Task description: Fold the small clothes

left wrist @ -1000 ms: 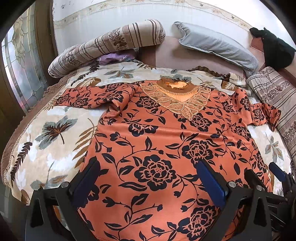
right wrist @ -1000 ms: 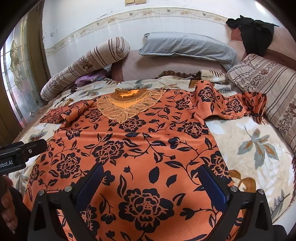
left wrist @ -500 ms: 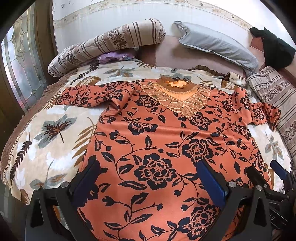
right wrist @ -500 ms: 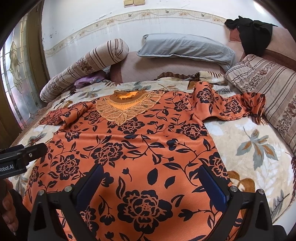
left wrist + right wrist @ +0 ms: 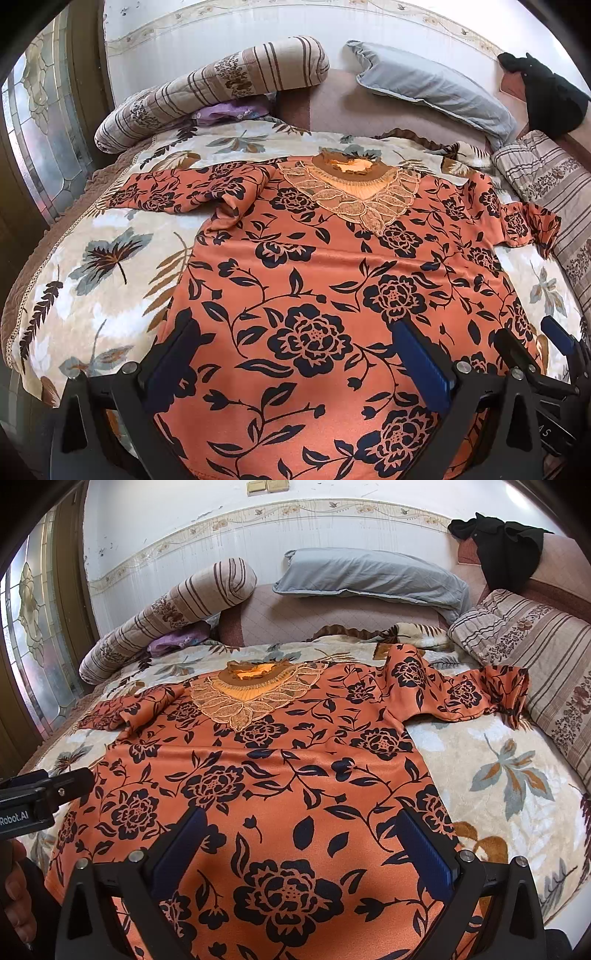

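Note:
An orange top with black flowers [image 5: 317,280] lies spread flat, front up, on the bed, with a lace collar [image 5: 354,192] at the far end. It also shows in the right wrist view [image 5: 280,768]. Its left sleeve [image 5: 184,190] is bunched; its right sleeve [image 5: 472,694] reaches toward the striped cushion. My left gripper [image 5: 295,358] is open and empty above the lower left part of the top. My right gripper [image 5: 299,849] is open and empty above the lower right part. The right gripper shows at the left view's right edge [image 5: 532,350].
A floral blanket [image 5: 103,280] covers the bed. A striped bolster [image 5: 221,85], a grey pillow [image 5: 369,576], a striped cushion [image 5: 535,653] and a black garment [image 5: 506,546] lie at the head and right side. A glass door [image 5: 40,122] stands left.
Both grippers drew back slightly, toward the hem. The top has not moved. Both stay open.

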Tool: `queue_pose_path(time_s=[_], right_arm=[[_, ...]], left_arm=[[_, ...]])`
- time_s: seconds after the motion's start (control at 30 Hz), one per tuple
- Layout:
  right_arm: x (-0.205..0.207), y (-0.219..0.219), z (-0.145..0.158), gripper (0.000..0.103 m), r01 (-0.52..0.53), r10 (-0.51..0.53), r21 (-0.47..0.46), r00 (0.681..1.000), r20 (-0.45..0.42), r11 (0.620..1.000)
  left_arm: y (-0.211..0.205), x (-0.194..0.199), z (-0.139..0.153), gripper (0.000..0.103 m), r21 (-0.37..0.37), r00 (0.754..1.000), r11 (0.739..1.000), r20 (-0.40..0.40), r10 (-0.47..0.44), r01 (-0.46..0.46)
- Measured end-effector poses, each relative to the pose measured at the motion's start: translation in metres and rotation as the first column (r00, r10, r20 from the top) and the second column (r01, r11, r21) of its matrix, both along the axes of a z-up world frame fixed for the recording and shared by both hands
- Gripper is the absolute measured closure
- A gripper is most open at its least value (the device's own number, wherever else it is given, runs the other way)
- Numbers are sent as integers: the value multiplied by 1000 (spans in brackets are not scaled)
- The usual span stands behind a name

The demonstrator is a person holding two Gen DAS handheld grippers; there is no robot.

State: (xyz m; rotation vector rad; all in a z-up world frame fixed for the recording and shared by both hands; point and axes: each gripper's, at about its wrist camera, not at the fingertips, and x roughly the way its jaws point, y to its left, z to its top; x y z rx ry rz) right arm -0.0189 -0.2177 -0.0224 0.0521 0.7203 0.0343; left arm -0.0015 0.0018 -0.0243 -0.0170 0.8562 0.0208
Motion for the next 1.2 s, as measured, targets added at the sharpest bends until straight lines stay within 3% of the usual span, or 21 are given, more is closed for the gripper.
queue_pose_path(time_s=[1.2], right_arm=[[2, 0, -2, 0, 0, 0, -6, 1000, -5, 1000]], left_arm=[[-2, 0, -6, 0, 1, 1000, 1000, -13, -8, 8]])
